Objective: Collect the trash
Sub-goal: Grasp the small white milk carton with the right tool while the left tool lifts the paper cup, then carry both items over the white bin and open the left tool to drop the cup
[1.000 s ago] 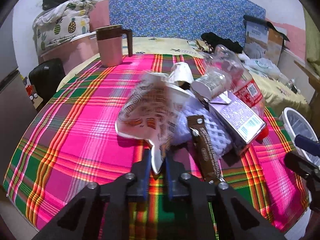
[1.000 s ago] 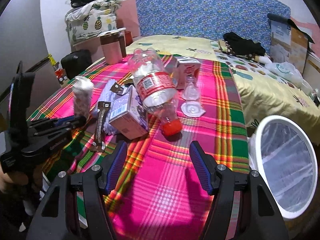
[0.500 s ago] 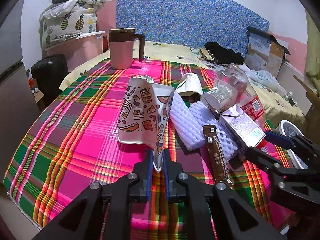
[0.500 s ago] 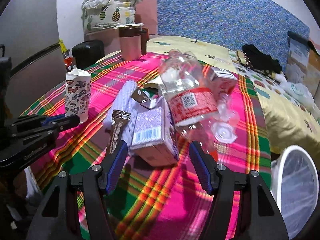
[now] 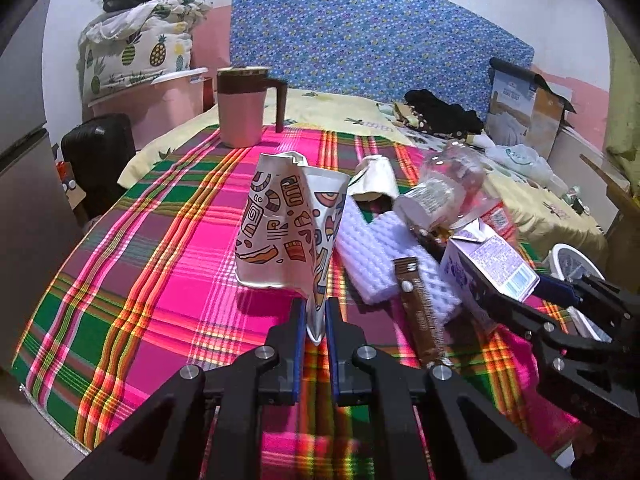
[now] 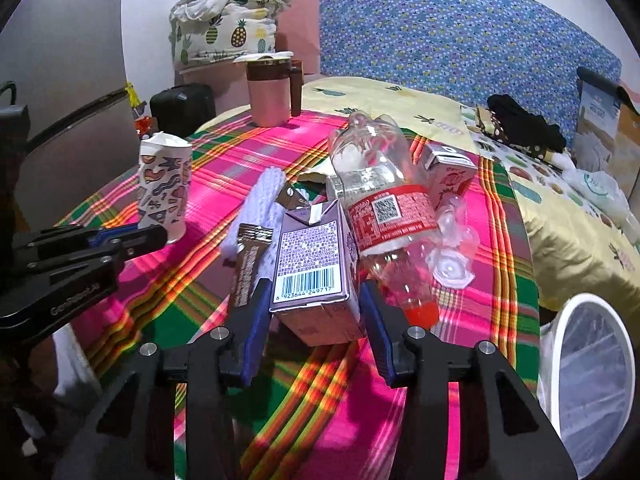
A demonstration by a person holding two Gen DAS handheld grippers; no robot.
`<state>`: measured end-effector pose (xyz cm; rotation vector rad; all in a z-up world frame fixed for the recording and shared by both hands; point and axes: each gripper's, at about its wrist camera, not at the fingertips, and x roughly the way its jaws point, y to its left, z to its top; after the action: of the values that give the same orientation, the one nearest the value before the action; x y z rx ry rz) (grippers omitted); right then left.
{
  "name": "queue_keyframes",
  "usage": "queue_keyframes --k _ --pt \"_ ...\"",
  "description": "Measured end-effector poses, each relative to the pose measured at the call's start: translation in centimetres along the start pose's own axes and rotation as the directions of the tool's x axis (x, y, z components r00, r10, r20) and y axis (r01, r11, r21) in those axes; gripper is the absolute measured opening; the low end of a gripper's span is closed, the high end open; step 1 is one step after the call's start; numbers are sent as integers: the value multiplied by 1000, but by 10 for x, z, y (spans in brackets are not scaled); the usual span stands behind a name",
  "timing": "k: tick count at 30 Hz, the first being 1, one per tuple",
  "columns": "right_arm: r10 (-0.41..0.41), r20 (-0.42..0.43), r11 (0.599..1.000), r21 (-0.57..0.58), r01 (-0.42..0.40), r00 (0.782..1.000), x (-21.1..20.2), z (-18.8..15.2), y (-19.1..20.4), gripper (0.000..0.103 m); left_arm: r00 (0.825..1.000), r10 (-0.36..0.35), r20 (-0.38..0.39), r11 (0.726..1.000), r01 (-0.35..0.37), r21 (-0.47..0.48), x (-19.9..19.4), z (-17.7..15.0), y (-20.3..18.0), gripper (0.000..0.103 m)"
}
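Note:
My left gripper (image 5: 315, 316) is shut on the rim of a crushed patterned paper cup (image 5: 286, 232), which stands inverted on the plaid tablecloth (image 5: 168, 264); the cup also shows in the right wrist view (image 6: 162, 188). My right gripper (image 6: 314, 312) is open with its jaws on either side of a purple drink carton (image 6: 312, 268), not closed on it. Beside the carton lie a clear plastic bottle with a red label (image 6: 384, 208), a brown snack wrapper (image 6: 250, 264), white foam netting (image 6: 260, 204) and a small pink carton (image 6: 450, 172).
A pink mug with a brown lid (image 5: 242, 108) stands at the table's far side. A white bin with a plastic liner (image 6: 592, 380) is at the right, below the table edge. A bed with clothes and boxes lies behind.
My right gripper has moved left and forward until its open jaws straddle the purple carton. My left gripper has kept hold of the paper cup, which has settled upright on the cloth.

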<state>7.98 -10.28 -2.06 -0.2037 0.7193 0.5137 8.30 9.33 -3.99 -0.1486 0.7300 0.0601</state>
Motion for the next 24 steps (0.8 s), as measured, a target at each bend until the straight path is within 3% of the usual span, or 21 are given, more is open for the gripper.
queue_keyframes --k 13,24 --pt "-34 59 992 119 26 998 -37 -15 -25 43 996 -79 32 993 76 88 -36 -2 -53 10" --pt "-118 108 971 221 92 987 -59 -27 -60 43 982 -189 9 965 184 187 -42 -2 -114 10"
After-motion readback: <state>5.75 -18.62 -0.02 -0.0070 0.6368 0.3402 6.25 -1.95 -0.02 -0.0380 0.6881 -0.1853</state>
